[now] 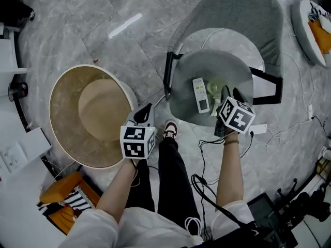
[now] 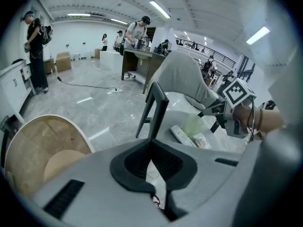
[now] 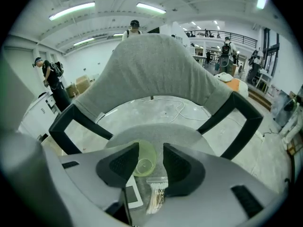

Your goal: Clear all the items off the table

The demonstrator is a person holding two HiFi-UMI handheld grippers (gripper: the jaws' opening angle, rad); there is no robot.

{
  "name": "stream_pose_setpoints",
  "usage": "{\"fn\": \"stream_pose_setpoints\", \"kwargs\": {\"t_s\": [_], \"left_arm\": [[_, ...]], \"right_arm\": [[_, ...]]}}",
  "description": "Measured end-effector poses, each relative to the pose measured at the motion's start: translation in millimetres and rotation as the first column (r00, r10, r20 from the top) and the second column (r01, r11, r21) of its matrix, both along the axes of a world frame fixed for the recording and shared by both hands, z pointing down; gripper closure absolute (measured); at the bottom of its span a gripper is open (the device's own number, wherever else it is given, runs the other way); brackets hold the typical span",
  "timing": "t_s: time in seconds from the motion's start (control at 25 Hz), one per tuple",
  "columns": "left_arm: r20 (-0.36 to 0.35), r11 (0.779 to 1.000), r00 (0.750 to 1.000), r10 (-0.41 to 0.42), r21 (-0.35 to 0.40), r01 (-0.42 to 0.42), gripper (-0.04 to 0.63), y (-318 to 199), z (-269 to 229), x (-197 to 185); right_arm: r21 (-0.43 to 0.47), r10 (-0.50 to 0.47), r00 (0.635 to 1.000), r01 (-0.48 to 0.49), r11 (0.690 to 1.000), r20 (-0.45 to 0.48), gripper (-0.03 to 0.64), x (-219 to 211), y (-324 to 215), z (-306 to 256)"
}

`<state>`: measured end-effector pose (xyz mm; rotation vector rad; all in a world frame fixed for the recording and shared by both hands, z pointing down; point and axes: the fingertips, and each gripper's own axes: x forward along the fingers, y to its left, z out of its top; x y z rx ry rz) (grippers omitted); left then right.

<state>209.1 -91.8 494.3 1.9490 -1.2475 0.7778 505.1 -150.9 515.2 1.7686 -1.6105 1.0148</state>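
Note:
On a small round grey table (image 1: 183, 81) lie a white remote (image 1: 200, 94), a pale green cup (image 1: 214, 88) on its side and a clear packet of sticks (image 3: 156, 195). My right gripper (image 1: 231, 93) hangs just above them, open. Between its pads the right gripper view shows the cup (image 3: 143, 159) below, with the remote (image 3: 131, 195) beside the packet. The pads touch nothing. My left gripper (image 1: 145, 111) is shut and empty, off the table's left edge, by a round tan basket (image 1: 67, 107). The left gripper view shows the remote (image 2: 180, 135) and cup (image 2: 193, 125).
A grey armchair (image 1: 243, 14) with black arms wraps the table's far side. The person's legs and a shoe (image 1: 169, 129) stand between basket and table. Cables and a white power strip (image 1: 258, 129) lie on the floor at the right. People stand far off in the hall.

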Motion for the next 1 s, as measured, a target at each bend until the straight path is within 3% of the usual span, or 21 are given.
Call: {"fn": "stream_pose_setpoints", "kwargs": {"t_s": [0.24, 0.36, 0.44, 0.6, 0.76, 1.0], "left_arm": [[0.009, 0.995, 0.997, -0.072, 0.068, 0.071, 0.588, 18, -76, -71], [0.008, 0.985, 0.991, -0.134, 0.108, 0.132, 0.588, 39, -124, -123], [-0.007, 0.972, 0.982, -0.188, 0.143, 0.187, 0.588, 57, -159, -159], [-0.044, 0.924, 0.955, -0.295, 0.242, 0.296, 0.588, 92, -228, -233], [-0.092, 0.849, 0.918, -0.386, 0.353, 0.392, 0.588, 122, -283, -302], [-0.126, 0.768, 0.880, -0.458, 0.441, 0.464, 0.588, 176, -341, -394]], "right_arm": [[0.040, 0.051, 0.999, -0.051, 0.998, -0.002, 0.439, -38, 24, -52], [0.066, 0.046, 0.999, -0.047, 0.997, 0.022, 0.443, -84, 37, -92], [0.087, -0.010, 0.999, 0.007, 0.996, 0.031, 0.459, -129, 44, -121], [0.151, -0.232, 0.972, 0.226, 0.962, 0.024, 0.492, -252, 53, -181], [0.231, -0.437, 0.899, 0.422, 0.877, 0.015, 0.523, -379, 67, -229], [0.319, -0.557, 0.831, 0.525, 0.789, 0.010, 0.569, -503, 119, -291]]}}
